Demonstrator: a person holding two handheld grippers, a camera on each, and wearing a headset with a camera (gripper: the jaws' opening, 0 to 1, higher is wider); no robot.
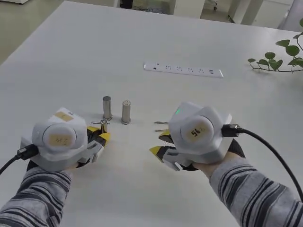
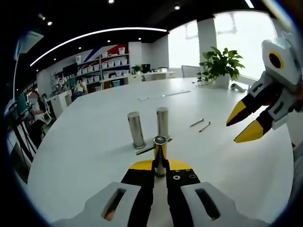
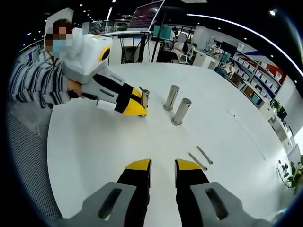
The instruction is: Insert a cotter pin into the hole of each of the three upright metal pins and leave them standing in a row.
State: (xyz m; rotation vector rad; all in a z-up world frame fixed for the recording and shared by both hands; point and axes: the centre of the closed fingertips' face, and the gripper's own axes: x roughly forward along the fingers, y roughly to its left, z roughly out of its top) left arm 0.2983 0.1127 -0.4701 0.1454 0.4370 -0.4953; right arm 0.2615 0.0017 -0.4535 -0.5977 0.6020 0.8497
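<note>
Left gripper (image 2: 160, 166) around metal pin (image 2: 160, 150)

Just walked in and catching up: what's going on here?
A person works at a white table with two handheld grippers. The left gripper is clamped on a metal pin that has a fitted cotter pin through its hole. Beyond it stand the left bare pin and the right bare pin, both upright. The right gripper is open and empty, near two loose cotter pins.

I can't see the base of the pin (image 2: 160, 153) between the fingers (image 2: 142, 165) of the left gripper (image 2: 161, 165); the plant (image 1: 292, 50) is cut off.
</note>
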